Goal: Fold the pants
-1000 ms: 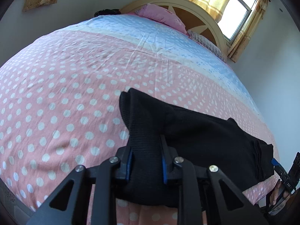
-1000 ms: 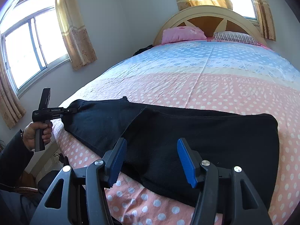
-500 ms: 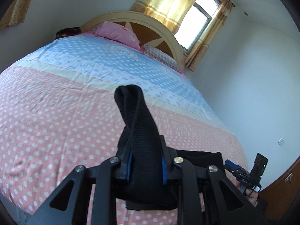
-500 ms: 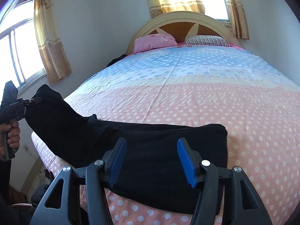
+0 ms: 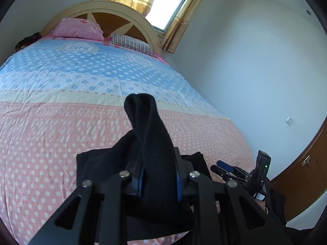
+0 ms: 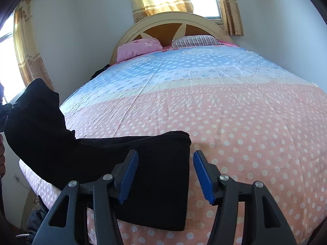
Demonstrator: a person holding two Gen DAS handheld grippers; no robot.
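Observation:
The black pants (image 6: 155,175) lie along the near edge of the bed. My left gripper (image 5: 158,180) is shut on one end of the pants (image 5: 149,134) and holds it lifted above the bed; that raised end shows at the left of the right wrist view (image 6: 34,114). My right gripper (image 6: 165,175) is open and empty, its jaws hovering over the right end of the pants, one blue pad (image 6: 128,175) above the cloth and the other (image 6: 203,177) above the sheet. It also shows in the left wrist view (image 5: 224,168).
The bed (image 6: 245,122) has a pink polka-dot and blue sheet, a pink pillow (image 6: 139,48) and a striped pillow (image 6: 196,40) at the cream headboard (image 5: 98,10). Curtained windows and white walls surround it. A wooden door (image 5: 306,175) stands at the right.
My left gripper has lifted its end of the pants off the bed and carried it toward the right end. My right gripper has shifted right along the pants, to their right edge.

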